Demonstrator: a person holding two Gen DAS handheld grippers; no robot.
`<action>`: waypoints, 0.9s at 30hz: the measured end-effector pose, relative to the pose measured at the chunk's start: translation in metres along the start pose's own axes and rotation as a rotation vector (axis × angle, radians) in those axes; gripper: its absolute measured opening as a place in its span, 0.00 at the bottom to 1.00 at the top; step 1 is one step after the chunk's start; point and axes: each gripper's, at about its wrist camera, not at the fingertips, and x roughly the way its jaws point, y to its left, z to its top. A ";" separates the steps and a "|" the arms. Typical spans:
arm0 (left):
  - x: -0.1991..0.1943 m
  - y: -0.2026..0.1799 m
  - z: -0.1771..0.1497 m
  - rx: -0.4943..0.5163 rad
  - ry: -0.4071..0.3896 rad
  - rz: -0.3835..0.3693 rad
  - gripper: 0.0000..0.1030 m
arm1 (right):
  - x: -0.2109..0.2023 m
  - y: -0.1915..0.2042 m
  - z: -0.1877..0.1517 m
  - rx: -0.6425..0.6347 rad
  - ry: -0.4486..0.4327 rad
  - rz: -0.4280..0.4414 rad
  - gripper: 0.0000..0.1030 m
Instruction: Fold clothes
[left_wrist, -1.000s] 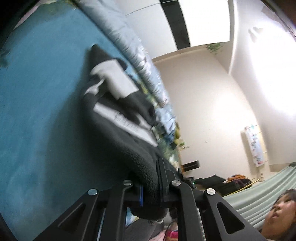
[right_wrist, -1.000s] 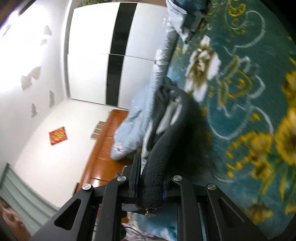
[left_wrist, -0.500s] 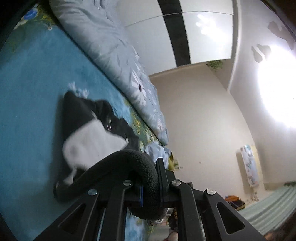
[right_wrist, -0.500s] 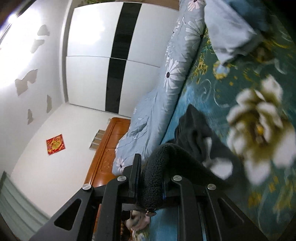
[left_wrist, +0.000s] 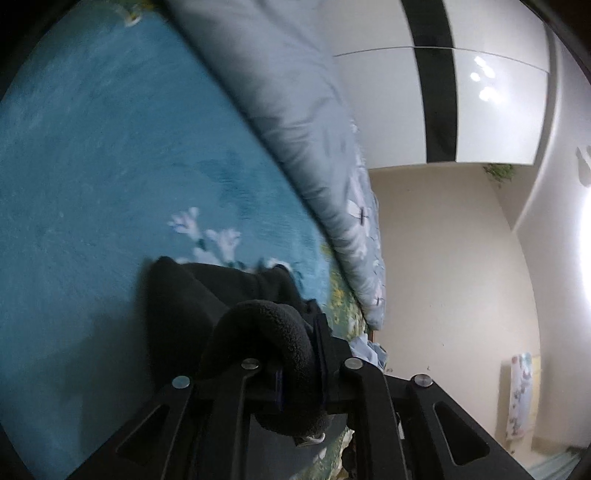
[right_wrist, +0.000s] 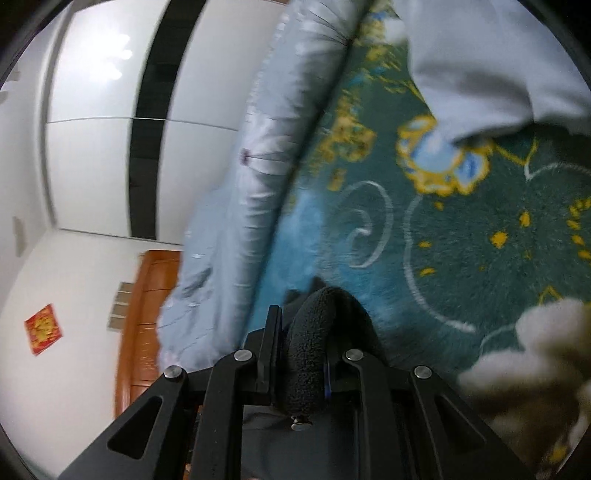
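Now | left tool (left_wrist: 301, 363): pinching black fleece (left_wrist: 192, 306) | right tool (right_wrist: 304, 363): same

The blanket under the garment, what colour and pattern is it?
Teal blanket with yellow flowers and pale swirls, clearest in the right wrist view.

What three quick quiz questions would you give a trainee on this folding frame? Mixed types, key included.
1. True or false: the left gripper has nothing between its fingers.
2. Which is the right gripper clamped on? A) black fleece garment B) pale blue quilt C) nothing
3. Fill in: the garment lies on a ____ blanket with a flower pattern.

Key: 1 false, a fold of the black fleece sits between them; 2 A; 3 teal.
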 end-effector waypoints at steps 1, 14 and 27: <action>0.003 0.006 0.003 -0.019 0.002 -0.012 0.20 | 0.003 -0.004 0.001 0.006 0.003 -0.008 0.18; -0.018 -0.042 -0.005 0.142 -0.030 -0.019 0.71 | -0.016 0.037 -0.011 -0.212 0.000 -0.063 0.49; -0.067 0.004 -0.097 0.263 -0.021 0.245 0.75 | -0.098 -0.018 -0.087 -0.219 -0.036 -0.126 0.52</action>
